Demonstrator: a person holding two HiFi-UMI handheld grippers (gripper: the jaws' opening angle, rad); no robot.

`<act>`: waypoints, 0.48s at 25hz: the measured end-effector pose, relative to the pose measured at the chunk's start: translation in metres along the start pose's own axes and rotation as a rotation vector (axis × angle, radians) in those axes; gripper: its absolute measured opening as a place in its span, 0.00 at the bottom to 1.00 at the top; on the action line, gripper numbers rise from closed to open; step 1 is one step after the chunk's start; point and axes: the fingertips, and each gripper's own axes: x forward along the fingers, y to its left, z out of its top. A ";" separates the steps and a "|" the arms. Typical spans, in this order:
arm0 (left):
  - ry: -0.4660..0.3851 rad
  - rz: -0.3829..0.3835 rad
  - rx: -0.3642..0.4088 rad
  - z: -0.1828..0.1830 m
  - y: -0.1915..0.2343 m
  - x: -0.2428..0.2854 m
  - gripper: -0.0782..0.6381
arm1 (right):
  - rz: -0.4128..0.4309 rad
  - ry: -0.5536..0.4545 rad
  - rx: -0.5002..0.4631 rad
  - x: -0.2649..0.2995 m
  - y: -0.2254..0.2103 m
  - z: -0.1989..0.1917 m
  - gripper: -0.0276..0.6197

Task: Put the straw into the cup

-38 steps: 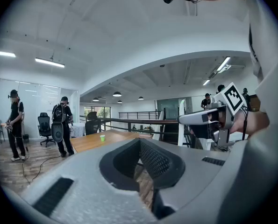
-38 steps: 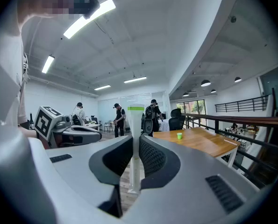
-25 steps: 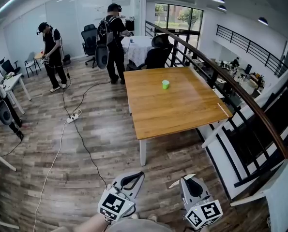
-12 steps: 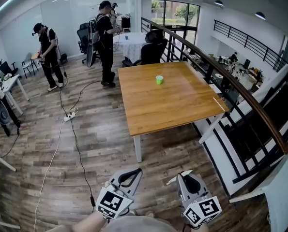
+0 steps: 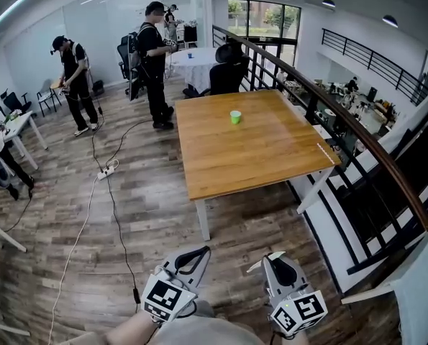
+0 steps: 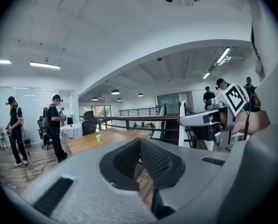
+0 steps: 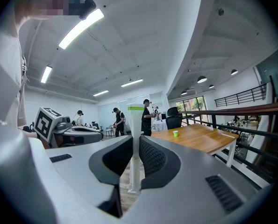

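Observation:
A small green cup [image 5: 235, 116] stands on the far half of the wooden table [image 5: 257, 157], well ahead of both grippers. It also shows as a small cup [image 7: 175, 133] in the right gripper view and as a tiny cup [image 6: 98, 137] in the left gripper view. My right gripper [image 5: 271, 259] is shut on a pale straw [image 7: 135, 148] with a green band at its top, held upright between the pads. My left gripper [image 5: 205, 250] is beside it, jaws shut with nothing in them. Both are held low over the floor, short of the table.
Two people [image 5: 154, 56] [image 5: 73, 77] stand at the back left. A power strip and cable [image 5: 107, 171] lie on the wooden floor. A railing [image 5: 329, 106] runs along the table's right side. An office chair [image 5: 228, 67] stands behind the table.
The view has shifted toward the table, and both grippers have come along with it. The straw stays held in the right jaws. The person in black has stepped left.

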 end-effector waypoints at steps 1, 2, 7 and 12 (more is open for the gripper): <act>0.002 -0.001 0.007 0.001 -0.001 0.002 0.13 | 0.000 -0.005 0.003 0.000 -0.003 0.001 0.12; 0.003 0.000 0.011 0.003 -0.001 0.005 0.13 | 0.000 -0.009 0.002 0.001 -0.006 0.002 0.12; -0.006 -0.008 0.024 0.010 -0.006 0.020 0.13 | -0.002 -0.032 -0.006 0.001 -0.021 0.010 0.12; -0.033 -0.036 0.045 0.010 -0.010 0.036 0.13 | -0.033 -0.059 -0.072 0.002 -0.039 0.016 0.12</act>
